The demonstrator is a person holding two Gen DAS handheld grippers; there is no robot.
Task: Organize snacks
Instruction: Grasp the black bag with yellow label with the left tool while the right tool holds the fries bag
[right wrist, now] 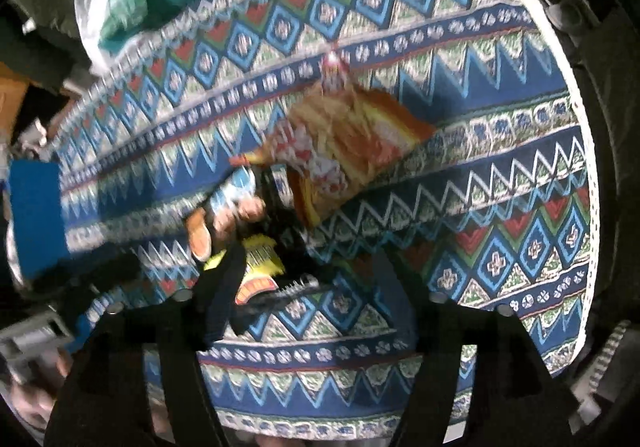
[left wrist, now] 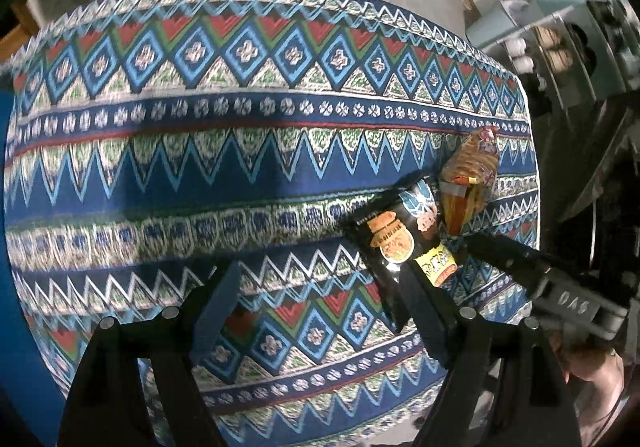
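Two snack packets lie touching on the patterned tablecloth [left wrist: 200,167]: a black packet [left wrist: 400,235] just ahead of the right gripper [right wrist: 308,283], whose jaws stand apart and empty, and an orange packet [right wrist: 344,143] beyond. Both look light, crinkly and slippery; pinch a sealed edge. The left gripper [left wrist: 320,303] gapes wide, empty.

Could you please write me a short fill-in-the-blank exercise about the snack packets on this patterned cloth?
1. The number of snack packets lying on the zigzag-patterned blue tablecloth is ____.
2. The orange noodle-print snack packet lies beside a glossy ____ snack packet.
3. The right gripper has its jaws ____.

Missing words: two; black; open
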